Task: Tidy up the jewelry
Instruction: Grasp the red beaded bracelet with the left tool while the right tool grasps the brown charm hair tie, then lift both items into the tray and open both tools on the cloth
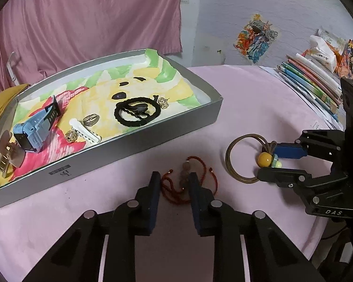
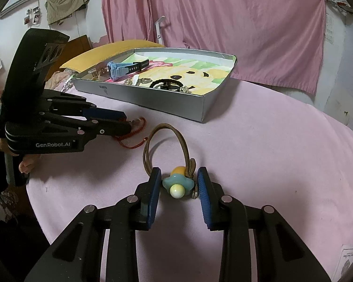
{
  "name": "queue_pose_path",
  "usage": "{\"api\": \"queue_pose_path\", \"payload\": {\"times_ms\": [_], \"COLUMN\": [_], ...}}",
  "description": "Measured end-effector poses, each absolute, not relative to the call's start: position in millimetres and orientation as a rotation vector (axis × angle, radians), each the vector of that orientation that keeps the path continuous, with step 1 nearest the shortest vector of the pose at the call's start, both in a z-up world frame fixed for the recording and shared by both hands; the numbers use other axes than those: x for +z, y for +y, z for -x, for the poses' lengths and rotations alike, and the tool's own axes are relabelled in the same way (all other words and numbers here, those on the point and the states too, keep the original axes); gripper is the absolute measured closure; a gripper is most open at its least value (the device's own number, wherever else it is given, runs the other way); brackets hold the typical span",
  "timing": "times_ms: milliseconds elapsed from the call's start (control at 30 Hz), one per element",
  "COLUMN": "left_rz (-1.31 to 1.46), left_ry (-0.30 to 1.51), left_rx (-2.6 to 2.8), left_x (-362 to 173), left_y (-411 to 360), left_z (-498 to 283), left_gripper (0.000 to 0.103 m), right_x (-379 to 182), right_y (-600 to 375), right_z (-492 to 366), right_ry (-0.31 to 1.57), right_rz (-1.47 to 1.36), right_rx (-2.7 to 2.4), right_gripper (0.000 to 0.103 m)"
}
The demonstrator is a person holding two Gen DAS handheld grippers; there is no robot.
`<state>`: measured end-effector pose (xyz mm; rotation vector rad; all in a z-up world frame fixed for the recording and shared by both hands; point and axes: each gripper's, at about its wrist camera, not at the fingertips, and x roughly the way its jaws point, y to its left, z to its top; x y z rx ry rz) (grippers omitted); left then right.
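Note:
A red cord bracelet (image 1: 188,181) with a dark bead lies on the pink cloth, between the open fingers of my left gripper (image 1: 174,178); it also shows in the right wrist view (image 2: 134,131). A brown hair tie (image 2: 169,141) with yellow, teal and cream beads (image 2: 176,185) lies between the open fingers of my right gripper (image 2: 179,176), also seen in the left wrist view (image 1: 268,162). A silver box (image 1: 134,150) lined with a cartoon cloth holds a blue watch (image 1: 33,129), a white clip (image 1: 84,131), rings, a black hair tie (image 1: 137,112) and a tan claw clip (image 1: 7,152).
A stack of books and papers (image 1: 310,82) and a tissue pack (image 1: 322,49) sit at the table's far right. A pink curtain (image 2: 223,23) hangs behind the box. A yellow cushion (image 2: 106,51) lies beyond the box (image 2: 167,101).

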<state>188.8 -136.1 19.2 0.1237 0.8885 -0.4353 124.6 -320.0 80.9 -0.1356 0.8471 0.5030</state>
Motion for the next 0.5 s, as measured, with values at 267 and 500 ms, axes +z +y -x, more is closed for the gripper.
{"api": "queue_pose_path", "payload": {"times_ms": [267,500], "left_rz": [-0.207,-0.171], "left_ry": [0.855,0.812], "left_rx": [-0.431,-0.423], "left_x": [18.7,22.8], "left_y": [-147.3,-138.7], "left_z": [-171.7,-157.2], "left_gripper": [0.095,0.095], "right_x": [82.0,85.2], "right_y": [-315.2,-306.5], "right_z": [-121.3,-115.7], "right_ry": [0.834,0.800], "right_rz": [0.172,0.237], "right_rx": [0.500,0.454], "right_gripper": [0.079,0.080]}}
